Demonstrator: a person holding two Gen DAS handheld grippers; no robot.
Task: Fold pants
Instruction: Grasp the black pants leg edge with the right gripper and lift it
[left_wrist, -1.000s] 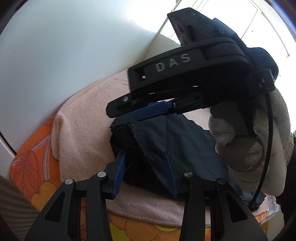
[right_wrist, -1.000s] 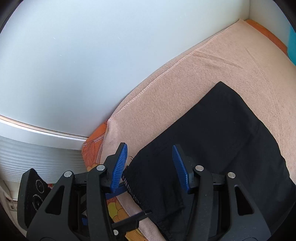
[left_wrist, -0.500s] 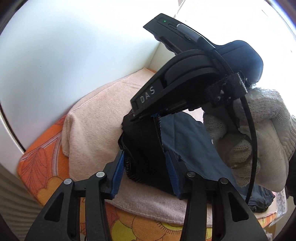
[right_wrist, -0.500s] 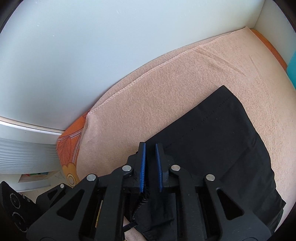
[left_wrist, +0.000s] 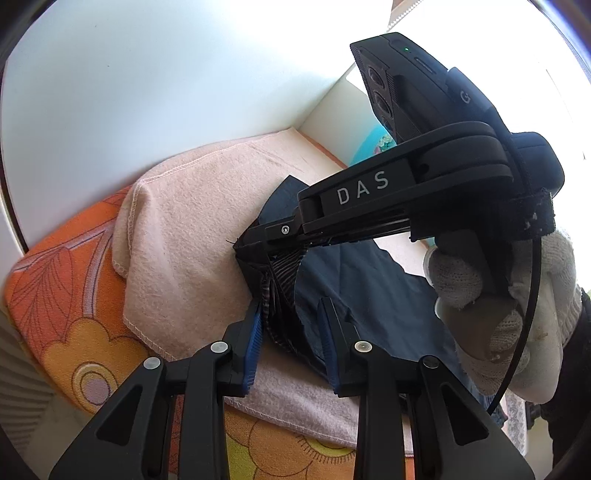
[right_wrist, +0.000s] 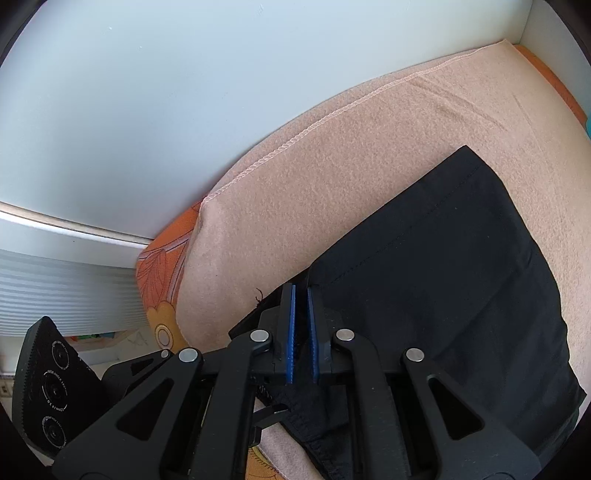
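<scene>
Dark navy pants lie on a pink blanket, flat and black-looking in the right wrist view. My right gripper is shut on the near edge of the pants, with a thin fold of cloth pinched between its blue pads. In the left wrist view, that gripper holds the corner raised, and the striped inner lining shows. My left gripper sits just below it. Its jaws are closing on the bunched waistband, and cloth touches both pads.
A white-gloved hand holds the right gripper. The blanket covers an orange floral sheet whose edge shows at the left. A white wall runs close behind the blanket. The left gripper's body sits at lower left.
The right gripper went from open to shut on the pants' edge and raised it. The left gripper moved in closer, and its jaws now bracket the bunched waistband.
</scene>
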